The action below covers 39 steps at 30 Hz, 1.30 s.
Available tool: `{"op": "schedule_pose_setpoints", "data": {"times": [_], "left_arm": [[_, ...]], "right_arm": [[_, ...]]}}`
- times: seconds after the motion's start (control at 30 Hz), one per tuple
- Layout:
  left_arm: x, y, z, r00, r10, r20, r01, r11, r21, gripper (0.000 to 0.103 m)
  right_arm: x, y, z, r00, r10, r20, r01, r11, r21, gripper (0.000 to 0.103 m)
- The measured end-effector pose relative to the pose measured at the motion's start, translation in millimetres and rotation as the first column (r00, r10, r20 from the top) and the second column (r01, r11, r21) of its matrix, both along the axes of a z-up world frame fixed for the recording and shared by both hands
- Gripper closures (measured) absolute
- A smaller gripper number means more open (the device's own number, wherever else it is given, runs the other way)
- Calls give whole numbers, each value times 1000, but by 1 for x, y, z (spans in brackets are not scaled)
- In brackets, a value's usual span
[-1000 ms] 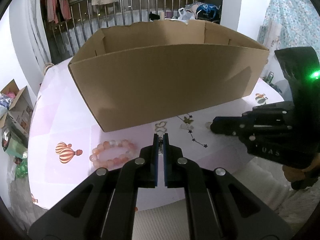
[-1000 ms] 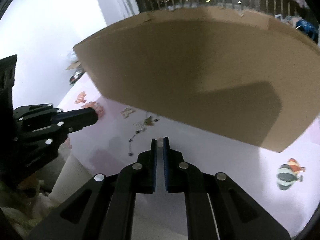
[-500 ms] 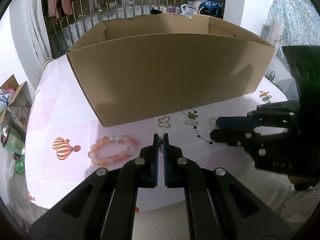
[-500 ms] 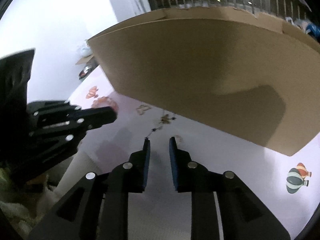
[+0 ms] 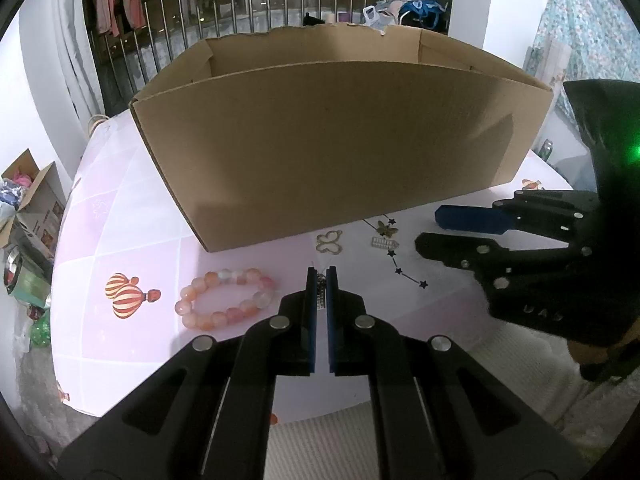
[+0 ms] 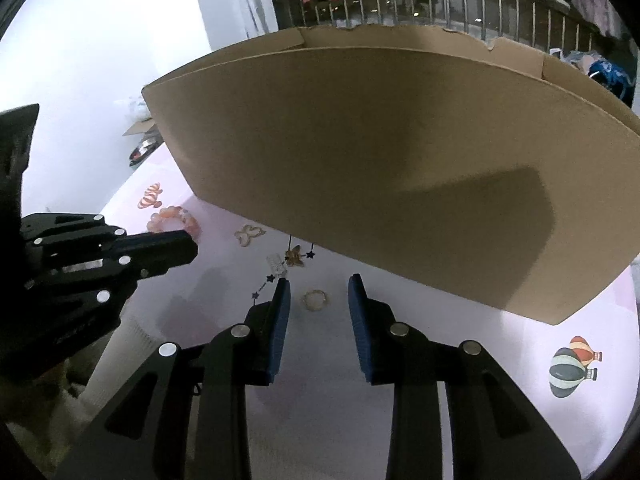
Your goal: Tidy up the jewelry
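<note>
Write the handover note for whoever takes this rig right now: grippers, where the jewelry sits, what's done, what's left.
Left gripper: shut on a small sparkly pendant, held above the table.
Right gripper: jaws opening, nothing gripped; a small ring lies on the table between them.
On the table in front of the cardboard box: pink bead bracelet, butterfly-outline charm, star chain necklace.
Done: pendant picked up. The box's inside is not visible.
Left: box the pendant, then probably the ring and the rest.

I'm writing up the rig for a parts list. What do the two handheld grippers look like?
Both the left gripper and the right gripper are matte black, with angular cut-out jaws, silver round screw heads and blue pads. The right gripper's body bears pale lettering and a green light.
</note>
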<state>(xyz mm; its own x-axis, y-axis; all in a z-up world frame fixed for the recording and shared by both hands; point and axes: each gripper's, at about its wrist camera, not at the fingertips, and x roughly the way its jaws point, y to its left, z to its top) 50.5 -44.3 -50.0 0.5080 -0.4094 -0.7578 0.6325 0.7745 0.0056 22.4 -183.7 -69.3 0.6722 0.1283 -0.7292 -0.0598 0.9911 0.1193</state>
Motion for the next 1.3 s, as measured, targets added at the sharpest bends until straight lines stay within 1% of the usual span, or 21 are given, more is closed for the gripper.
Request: {"op": "schedule_pose_setpoints", "data": {"times": [0.1,0.2,0.23,0.4,0.6,0.73,0.8,0.9,0.93,1.0,1.1,1.2,1.27,1.3], "left_arm": [[0,-1,-1,1000,-1,-3,1,1000,0,100],[0,-2,0,1000,-1,-3,1,1000,0,100],[0,-2,0,1000,0,-3,0,1000,-1,100],[-2,0,0,1000,2,3,-2,1000,-6,100],[-5,2,3,1000,9,12,-9,1000,-10,100],[-9,5,10,1000,13,27,-13,1000,-18,100],[-12,8,19,999,13,43,-11,999,-30,100],[-18,14,44,996,6,89,0,997,-71,100],[-19,17,58,994,2,108,9,995,-97,100],[-21,19,86,990,-12,144,35,986,-162,100],[-19,12,119,975,-41,216,87,974,-209,100],[-8,-4,135,965,-65,252,126,965,-232,100],[8,-27,134,962,-70,264,128,970,-209,100],[17,-35,130,965,-69,254,121,974,-193,100]], "right_arm": [[-1,7,-2,999,-31,26,32,998,-56,83],[-1,13,-4,999,-29,36,32,996,-78,90],[-1,13,-5,999,-31,38,34,996,-82,90],[0,7,-4,999,-37,28,38,999,-38,91],[-4,1,0,999,-42,24,43,999,-18,91],[-12,0,14,998,-33,57,34,999,-26,91],[-21,2,28,995,-20,101,25,999,-43,91],[-34,1,57,983,9,185,1,999,-54,91],[-38,1,72,974,18,225,-6,998,-55,91],[-41,0,91,961,25,276,-9,998,-57,91],[-37,-5,119,938,16,345,4,998,-57,91],[-20,-15,126,939,-5,345,16,999,-28,91],[0,-23,120,952,-33,305,49,998,-46,91],[12,-27,114,961,-44,274,59,997,-47,91]]}}
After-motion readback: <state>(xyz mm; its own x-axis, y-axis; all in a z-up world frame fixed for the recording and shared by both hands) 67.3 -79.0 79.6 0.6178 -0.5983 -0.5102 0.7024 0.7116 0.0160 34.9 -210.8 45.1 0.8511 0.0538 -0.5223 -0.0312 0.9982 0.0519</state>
